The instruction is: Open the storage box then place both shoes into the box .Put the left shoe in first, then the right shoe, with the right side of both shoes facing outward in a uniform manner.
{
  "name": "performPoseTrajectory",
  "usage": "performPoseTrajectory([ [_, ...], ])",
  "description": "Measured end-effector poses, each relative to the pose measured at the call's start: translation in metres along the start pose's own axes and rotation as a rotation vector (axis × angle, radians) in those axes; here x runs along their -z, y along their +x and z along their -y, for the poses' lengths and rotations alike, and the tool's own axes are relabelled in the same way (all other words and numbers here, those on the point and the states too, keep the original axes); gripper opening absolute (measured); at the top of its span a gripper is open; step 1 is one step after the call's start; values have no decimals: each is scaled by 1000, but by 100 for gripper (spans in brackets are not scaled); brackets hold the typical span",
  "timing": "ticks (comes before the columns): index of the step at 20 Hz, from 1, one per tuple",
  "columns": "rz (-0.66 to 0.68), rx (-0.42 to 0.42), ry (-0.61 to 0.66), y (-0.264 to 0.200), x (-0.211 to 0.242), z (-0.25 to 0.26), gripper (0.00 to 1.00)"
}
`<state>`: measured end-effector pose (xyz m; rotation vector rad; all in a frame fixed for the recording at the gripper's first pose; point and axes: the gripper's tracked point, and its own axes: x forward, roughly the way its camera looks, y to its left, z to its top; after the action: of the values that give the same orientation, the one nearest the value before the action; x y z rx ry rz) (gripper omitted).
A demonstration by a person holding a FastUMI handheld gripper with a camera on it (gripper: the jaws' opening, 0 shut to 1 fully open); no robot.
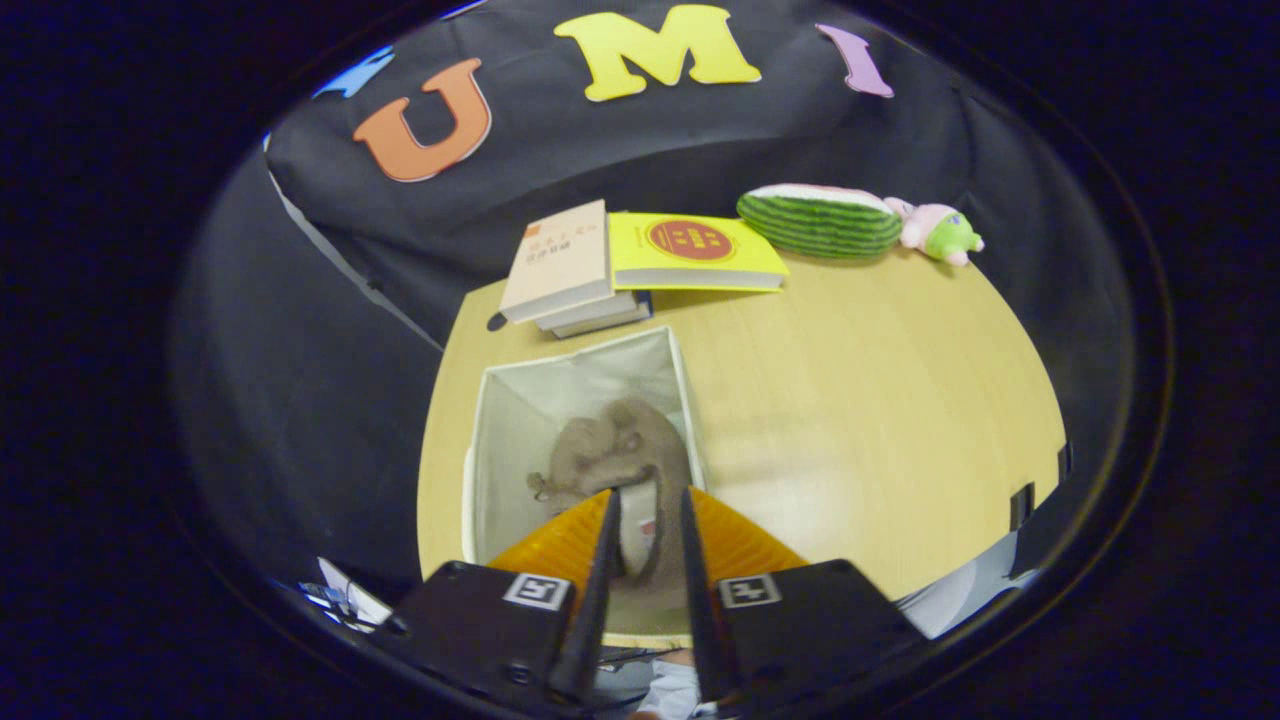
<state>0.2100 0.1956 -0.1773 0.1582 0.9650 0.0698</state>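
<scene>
Shoe [620, 460] hangs toe-down between the gripper [648, 505] fingers clamped on its collar, directly above the open storage box [500, 420].

Light wooden table [880, 400], occupying the centre and right of the frame. At its far edge, upper centre: a stack of books [565, 275] with a yellow book [695, 252] just beside it on the right. Upper right: a watermelon-slice plush [820, 220] touching a small pink-and-green plush toy [940, 232]. Lower centre-left: an open white fabric storage box [520, 420].
</scene>
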Motion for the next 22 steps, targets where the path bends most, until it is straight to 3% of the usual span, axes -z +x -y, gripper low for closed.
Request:
performPoseTrajectory([
  [3, 92, 26, -74, -22, -12, 7, 100],
  [7, 256, 98, -149, -52, -37, 17, 98],
  [13, 405, 96, -143, -96, -45, 35, 98],
  [17, 541, 48, -147, -132, -53, 51, 98],
  [22, 685, 96, -191, -170, -50, 95, 100],
])
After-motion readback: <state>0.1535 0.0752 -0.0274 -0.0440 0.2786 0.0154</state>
